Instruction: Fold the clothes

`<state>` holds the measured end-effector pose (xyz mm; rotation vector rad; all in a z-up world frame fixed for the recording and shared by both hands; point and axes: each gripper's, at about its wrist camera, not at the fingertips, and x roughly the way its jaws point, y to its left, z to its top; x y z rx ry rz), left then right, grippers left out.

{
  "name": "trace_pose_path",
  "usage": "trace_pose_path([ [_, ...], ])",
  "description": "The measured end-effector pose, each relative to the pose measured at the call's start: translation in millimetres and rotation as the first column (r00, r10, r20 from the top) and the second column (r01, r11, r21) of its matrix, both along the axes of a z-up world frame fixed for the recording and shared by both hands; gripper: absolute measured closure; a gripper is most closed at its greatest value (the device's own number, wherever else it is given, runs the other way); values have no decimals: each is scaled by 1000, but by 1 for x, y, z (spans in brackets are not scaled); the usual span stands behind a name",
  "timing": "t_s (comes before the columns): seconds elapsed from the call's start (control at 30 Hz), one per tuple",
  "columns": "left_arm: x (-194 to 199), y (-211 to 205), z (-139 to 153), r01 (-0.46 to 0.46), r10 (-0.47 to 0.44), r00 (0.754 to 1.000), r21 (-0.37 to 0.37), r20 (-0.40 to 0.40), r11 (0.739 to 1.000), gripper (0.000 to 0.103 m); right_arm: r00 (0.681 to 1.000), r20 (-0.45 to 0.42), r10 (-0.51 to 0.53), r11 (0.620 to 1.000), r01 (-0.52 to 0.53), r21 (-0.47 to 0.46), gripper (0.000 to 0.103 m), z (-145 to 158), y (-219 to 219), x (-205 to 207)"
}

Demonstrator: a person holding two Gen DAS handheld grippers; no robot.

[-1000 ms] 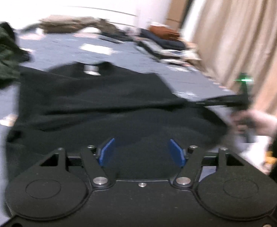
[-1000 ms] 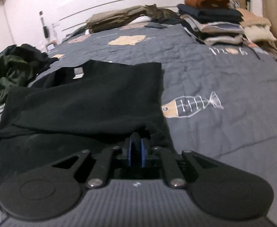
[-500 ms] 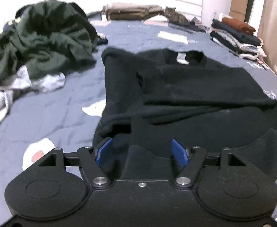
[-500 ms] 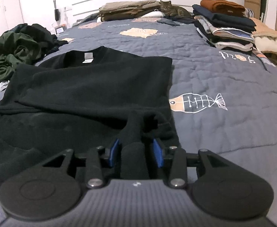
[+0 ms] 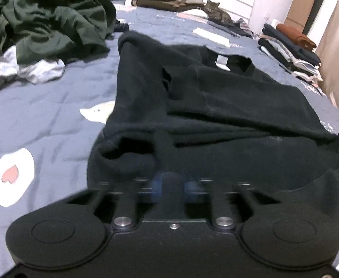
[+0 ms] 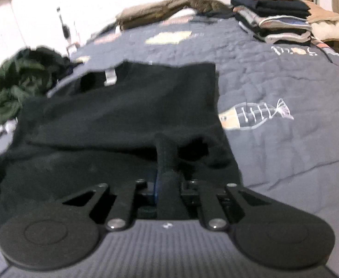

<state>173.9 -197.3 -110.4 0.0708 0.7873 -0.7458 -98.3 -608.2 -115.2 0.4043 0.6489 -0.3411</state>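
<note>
Black sweater (image 5: 227, 106) spread on grey quilt (image 5: 53, 106), white neck label (image 5: 222, 61) unreadable, quilt lettering (image 6: 294, 51) upside down and illegible, left gripper (image 5: 171, 185) blurred, just closed on a hem fold, right gripper (image 6: 168, 183) likewise pinching hem.

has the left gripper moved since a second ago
Yes. The left gripper swung left, from facing the curtain to facing the green clothes pile, and its fingers have just closed on the black sweater.

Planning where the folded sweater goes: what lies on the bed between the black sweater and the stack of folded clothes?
Only bare quilt with its fish print, in the right wrist view, between black sweater and stack.
</note>
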Motion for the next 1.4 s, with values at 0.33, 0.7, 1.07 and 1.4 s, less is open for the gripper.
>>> trace_pose_path([
  [0.33,6,21,38,-77,94,984,-117,152,990,91,976,214,-37,998,45,-32,91,29,-16,3],
  [0.7,10,6,-2,-104,101,991,31,89,994,73,1000,3,-8,992,8,-129,85,-8,-10,34],
  [1.07,-33,46,41,-145,152,986,-103,68,984,47,995,26,-98,993,99,-62,66,31,-9,-29],
  [1.4,-52,60,25,-134,136,989,-39,56,990,35,996,-5,-92,996,92,2,64,11,-2,-82],
])
